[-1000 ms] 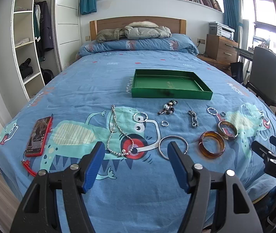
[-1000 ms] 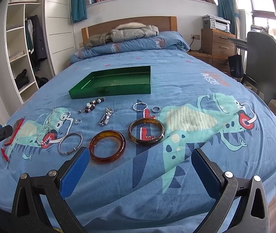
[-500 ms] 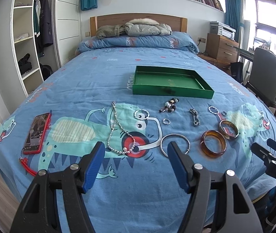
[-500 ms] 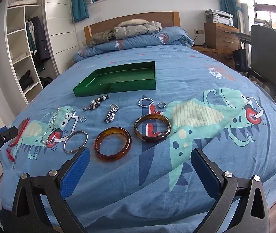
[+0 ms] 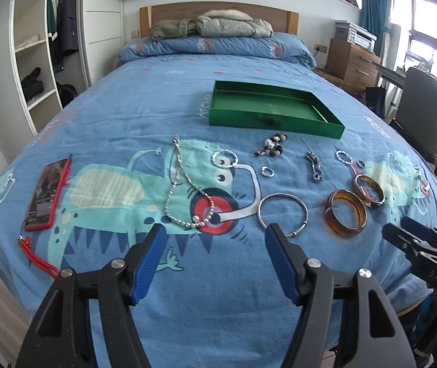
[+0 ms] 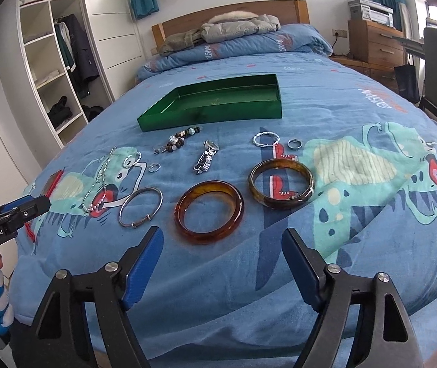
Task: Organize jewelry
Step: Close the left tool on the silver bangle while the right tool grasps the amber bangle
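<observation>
Lying spread across the blue dinosaur-print bedspread (image 6: 326, 98) is the jewelry: an amber bangle (image 6: 209, 211), glossy and translucent brown, is being shown flat beside a darker tortoiseshell bangle (image 6: 281, 183), the two close together but apart in the right wrist view. A thin silver cuff bracelet (image 6: 141, 207) is resting to the left of the amber one, and a beaded silver necklace (image 5: 184, 184) is trailing in a long loop further left. Behind these, a dark beaded bracelet (image 6: 179, 143), a silver chain piece (image 6: 206, 157), two twisted silver rings (image 6: 266, 139) and small plain rings are being seen scattered. A green tray (image 6: 212, 113) is sitting beyond them all, nothing visible inside it.

The right gripper (image 6: 222, 242) is being held with jaws spread wide and nothing between them, the amber bangle lying just ahead of its fingertips. The left gripper (image 5: 214, 239) is likewise being held agape and unloaded, the necklace's lower end and the silver cuff lying just past its tips. A red-cased phone (image 5: 46, 193) is lying off to the left.
</observation>
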Available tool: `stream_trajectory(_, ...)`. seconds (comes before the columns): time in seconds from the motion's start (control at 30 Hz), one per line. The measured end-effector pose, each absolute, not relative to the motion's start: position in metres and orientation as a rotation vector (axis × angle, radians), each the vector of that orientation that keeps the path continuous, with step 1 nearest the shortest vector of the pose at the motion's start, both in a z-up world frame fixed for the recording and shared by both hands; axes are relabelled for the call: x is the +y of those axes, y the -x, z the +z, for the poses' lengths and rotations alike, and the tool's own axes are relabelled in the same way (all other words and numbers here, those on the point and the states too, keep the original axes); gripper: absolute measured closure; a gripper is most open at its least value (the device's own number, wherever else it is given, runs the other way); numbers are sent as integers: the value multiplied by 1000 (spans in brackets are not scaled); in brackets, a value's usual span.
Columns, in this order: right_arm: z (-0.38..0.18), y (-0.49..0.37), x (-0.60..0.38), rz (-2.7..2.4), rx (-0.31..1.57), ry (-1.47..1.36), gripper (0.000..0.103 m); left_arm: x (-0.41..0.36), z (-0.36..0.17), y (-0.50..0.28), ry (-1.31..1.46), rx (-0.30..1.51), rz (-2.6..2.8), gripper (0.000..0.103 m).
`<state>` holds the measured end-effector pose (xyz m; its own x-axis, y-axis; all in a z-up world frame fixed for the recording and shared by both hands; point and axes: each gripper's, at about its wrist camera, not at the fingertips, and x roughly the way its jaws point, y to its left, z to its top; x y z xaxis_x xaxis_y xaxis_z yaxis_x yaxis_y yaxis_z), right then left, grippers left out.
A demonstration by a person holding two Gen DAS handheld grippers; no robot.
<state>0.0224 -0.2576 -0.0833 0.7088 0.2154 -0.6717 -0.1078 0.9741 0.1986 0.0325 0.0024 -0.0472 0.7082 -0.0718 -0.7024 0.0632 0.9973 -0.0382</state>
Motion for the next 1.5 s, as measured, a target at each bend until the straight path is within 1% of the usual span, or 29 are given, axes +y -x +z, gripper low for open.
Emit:
stream_trajectory(0.13, -89, -32, -257, 215, 798, -185, 41, -5, -54, -43, 27, 818, -130, 39)
stream_trajectory(0.23, -94, -42, -256, 239, 828, -207, 49, -12, -59, -53, 28, 836, -159, 39)
stream_trajectory(0.33, -98, -53, -256, 254, 851, -220, 55, -20, -63, -65, 25, 853, -181, 39)
stream_trajectory(0.47, -104, -63, -260, 247, 874, -232, 60, -29, -71, -80, 16, 867, -197, 39)
stream_trajectory(0.53, -107, -68, -262, 244, 887, -239, 64, -32, -76, -88, 18, 879, -210, 39)
stream_trajectory(0.63, -113, -76, -263, 244, 911, -250, 70, -36, -84, -100, 25, 902, -227, 43)
stream_trajectory(0.7, -116, -81, -263, 242, 921, -249, 73, -37, -90, -108, 32, 922, -240, 50)
stream_trajectory(0.73, -118, -84, -263, 242, 925, -246, 74, -38, -93, -112, 38, 934, -248, 52)
stream_trajectory(0.8, -119, -88, -262, 242, 933, -239, 77, -40, -99, -120, 47, 957, -259, 59)
stream_trajectory(0.9, -122, -93, -259, 243, 948, -226, 78, -41, -108, -128, 45, 985, -258, 62)
stream_trajectory(1.23, -133, -111, -241, 227, 1025, -106, 77, -51, -130, -144, -48, 1054, -275, 66)
stream_trajectory(1.33, -135, -117, -239, 226, 1051, -80, 77, -50, -131, -146, -54, 1050, -277, 73)
stream_trajectory(1.4, -135, -119, -234, 223, 1057, -44, 78, -52, -130, -145, -62, 1039, -279, 83)
stream_trajectory(1.43, -135, -119, -232, 221, 1054, -30, 79, -53, -129, -144, -63, 1032, -281, 86)
stream_trajectory(1.5, -134, -118, -230, 214, 1043, -19, 84, -54, -129, -143, -74, 1020, -282, 97)
